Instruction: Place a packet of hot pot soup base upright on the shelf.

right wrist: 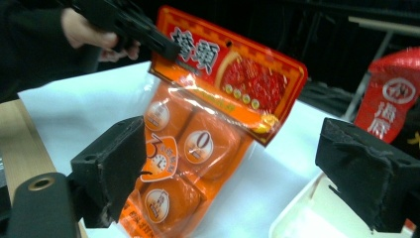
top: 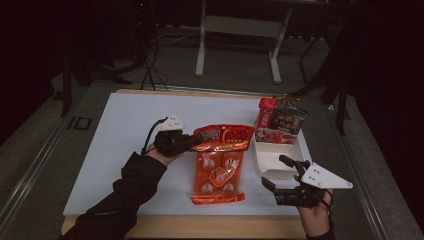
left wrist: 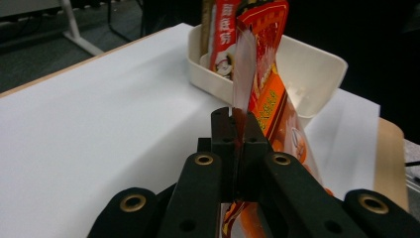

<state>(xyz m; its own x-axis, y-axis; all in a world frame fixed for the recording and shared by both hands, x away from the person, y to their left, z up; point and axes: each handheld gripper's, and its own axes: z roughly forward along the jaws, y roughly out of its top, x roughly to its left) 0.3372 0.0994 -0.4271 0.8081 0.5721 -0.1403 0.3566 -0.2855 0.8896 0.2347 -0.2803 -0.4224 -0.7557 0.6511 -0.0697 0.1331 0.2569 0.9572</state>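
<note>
While the right gripper (top: 284,174) gapes wide, the left gripper (left wrist: 236,130) pinches the orange packet (top: 219,161).

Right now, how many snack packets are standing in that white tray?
3, maybe more hidden behind: a red packet at the tray's far left, a dark packet beside it, and a pale packet in front.

Dim, dark surroundings beyond the lit white tabletop (top: 130,125); soft, slightly blurred close-ups.

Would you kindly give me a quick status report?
Left gripper shut on orange snack bag top edge. Right gripper open, short of it. White tray beside.
</note>
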